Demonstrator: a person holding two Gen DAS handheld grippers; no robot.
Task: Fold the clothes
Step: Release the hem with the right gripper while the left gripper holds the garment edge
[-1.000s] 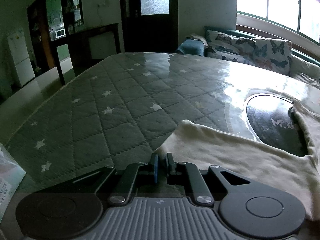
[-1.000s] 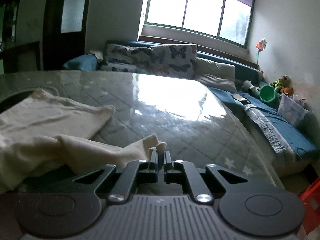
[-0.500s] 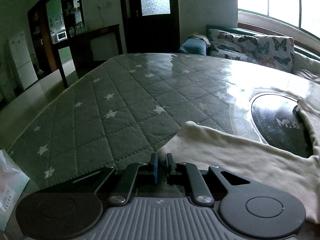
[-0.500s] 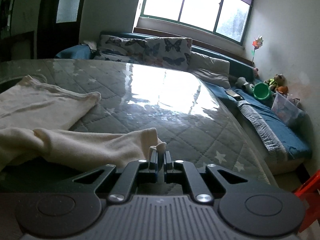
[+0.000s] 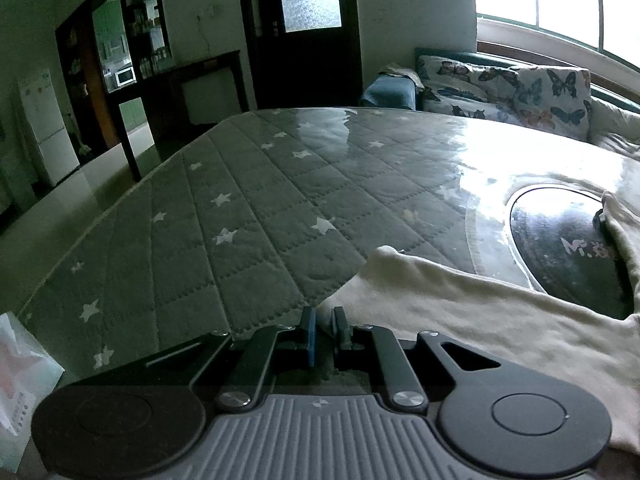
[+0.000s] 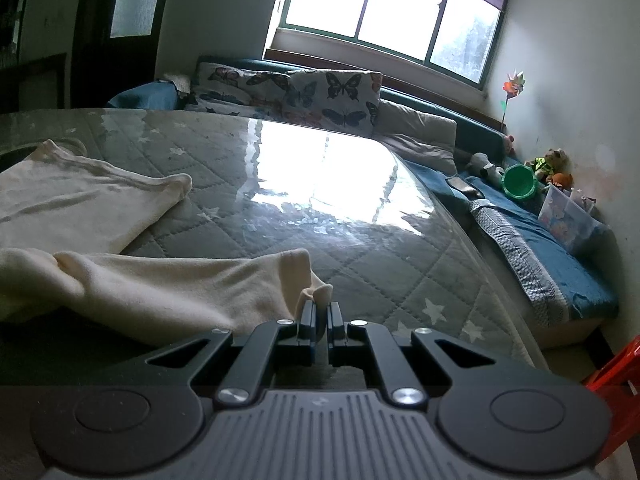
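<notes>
A cream garment (image 5: 460,308) lies on the glass-covered table with the green star-quilted cloth (image 5: 248,216). My left gripper (image 5: 324,320) is shut on the garment's near left corner at the table's front edge. In the right wrist view the garment (image 6: 160,284) stretches leftward, with another part of it (image 6: 80,204) lying flat behind. My right gripper (image 6: 319,310) is shut on the garment's right corner, a small tuft of cloth poking up between the fingers.
A dark oval inset (image 5: 560,248) sits in the table under the garment. A sofa with butterfly cushions (image 6: 320,96) stands behind the table. A blue bench with toys (image 6: 532,208) runs on the right. A red stool (image 6: 616,384) is at lower right.
Both grippers have drawn the held corners toward the near edge of the table, and the garment is pulled flatter. Both stay shut on the cloth.
</notes>
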